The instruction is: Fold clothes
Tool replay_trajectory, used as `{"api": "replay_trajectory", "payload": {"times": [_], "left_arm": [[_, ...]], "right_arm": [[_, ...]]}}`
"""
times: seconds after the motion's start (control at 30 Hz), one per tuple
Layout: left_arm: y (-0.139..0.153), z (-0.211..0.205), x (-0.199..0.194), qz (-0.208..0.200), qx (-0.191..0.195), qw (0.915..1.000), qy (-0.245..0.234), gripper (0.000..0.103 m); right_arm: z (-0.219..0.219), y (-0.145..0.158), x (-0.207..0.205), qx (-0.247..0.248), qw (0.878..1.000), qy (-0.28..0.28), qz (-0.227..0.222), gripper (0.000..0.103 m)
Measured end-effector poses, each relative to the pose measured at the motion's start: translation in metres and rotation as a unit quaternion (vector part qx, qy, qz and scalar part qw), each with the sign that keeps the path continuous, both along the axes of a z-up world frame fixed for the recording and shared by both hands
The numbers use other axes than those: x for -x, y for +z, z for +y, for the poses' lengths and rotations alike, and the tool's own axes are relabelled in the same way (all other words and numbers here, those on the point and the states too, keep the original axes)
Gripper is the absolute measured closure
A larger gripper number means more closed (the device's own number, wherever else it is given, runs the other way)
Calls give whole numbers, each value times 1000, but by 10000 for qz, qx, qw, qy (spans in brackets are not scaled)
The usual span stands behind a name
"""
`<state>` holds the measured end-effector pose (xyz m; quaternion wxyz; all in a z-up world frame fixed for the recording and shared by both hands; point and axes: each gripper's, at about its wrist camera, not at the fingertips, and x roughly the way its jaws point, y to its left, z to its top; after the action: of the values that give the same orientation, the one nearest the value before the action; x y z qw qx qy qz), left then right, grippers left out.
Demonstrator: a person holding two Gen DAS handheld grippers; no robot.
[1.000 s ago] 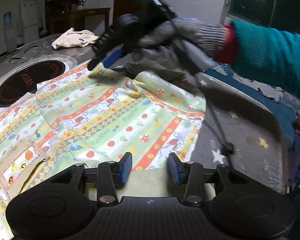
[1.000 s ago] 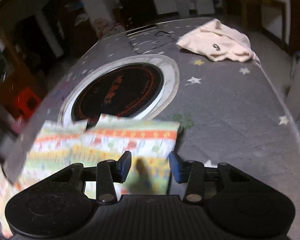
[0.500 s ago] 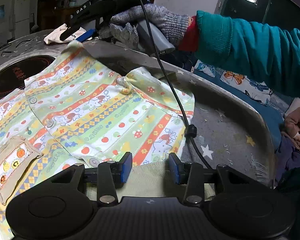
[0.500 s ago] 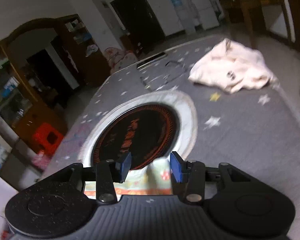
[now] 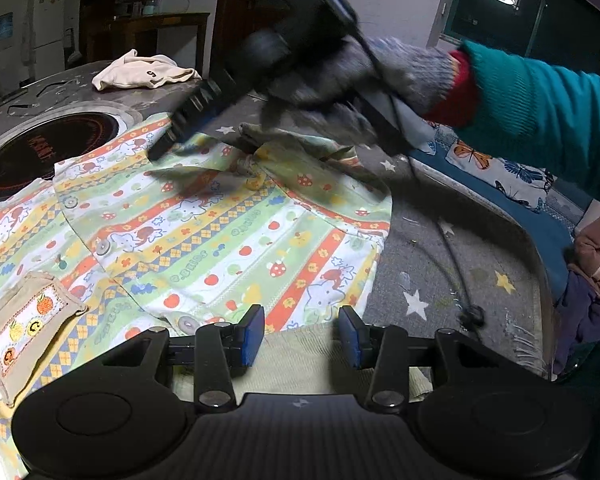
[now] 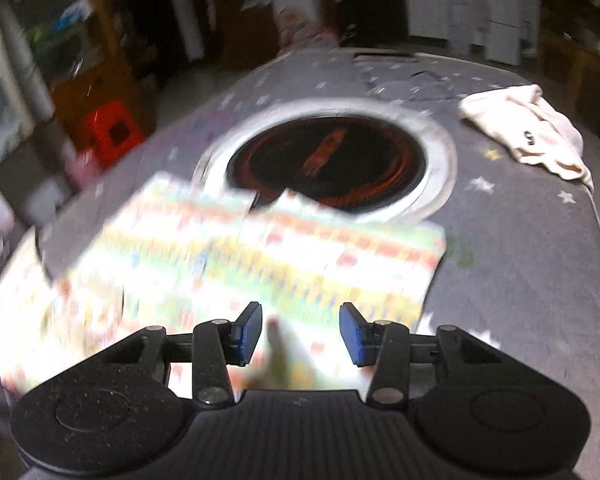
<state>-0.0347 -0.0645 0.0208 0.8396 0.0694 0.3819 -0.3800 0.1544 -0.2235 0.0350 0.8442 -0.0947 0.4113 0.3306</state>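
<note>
Left gripper [image 5: 302,334]: jaws spread, blue pads apart, nothing pinched. A ribbed pale-green hem of the shirt [image 5: 220,232] lies between and below the pads; whether they touch it cannot be told.

Right gripper [image 6: 299,334]: jaws spread, blue pads apart. A blurred fold of cloth rises between the pads; contact cannot be told. In the left view this gripper [image 5: 180,128] is motion-blurred, held by a hand [image 5: 364,80] in a grey knitted glove with a teal ribbed sleeve, its tips low over the shirt's far part.

The shirt is thin printed cotton, striped green, yellow, orange and white with small animals and fruit, round snap buttons along the front and a beige embroidered pocket [image 5: 24,328]. It lies mostly flat across the near half of the table [image 5: 460,264], rumpled at the collar, one corner over the rim of the hotplate [image 6: 328,160].

The table is rounded, covered in grey star-printed cloth. The hotplate is a dark glass disc in a pale ring at its centre. A crumpled cream garment [image 6: 528,136] sits near the far edge, well apart from the shirt.
</note>
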Motion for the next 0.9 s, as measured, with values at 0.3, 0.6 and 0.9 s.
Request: {"api": "replay_trajectory", "payload": {"times": [0.3,0.6,0.9], "left_arm": [[0,-2,5,-84,-66,9999,116,58],[1,-3,10,-110,-113,9994,299,58],[4,-4,12,-106,-186,9987,465,57]], "right_arm": [[-70,24,44,-208,9958,-814,-369,60],[-141,8,55,205,9800,-1928,-445,60],[-113,7,81,344,9925,-967,-658,59]]}}
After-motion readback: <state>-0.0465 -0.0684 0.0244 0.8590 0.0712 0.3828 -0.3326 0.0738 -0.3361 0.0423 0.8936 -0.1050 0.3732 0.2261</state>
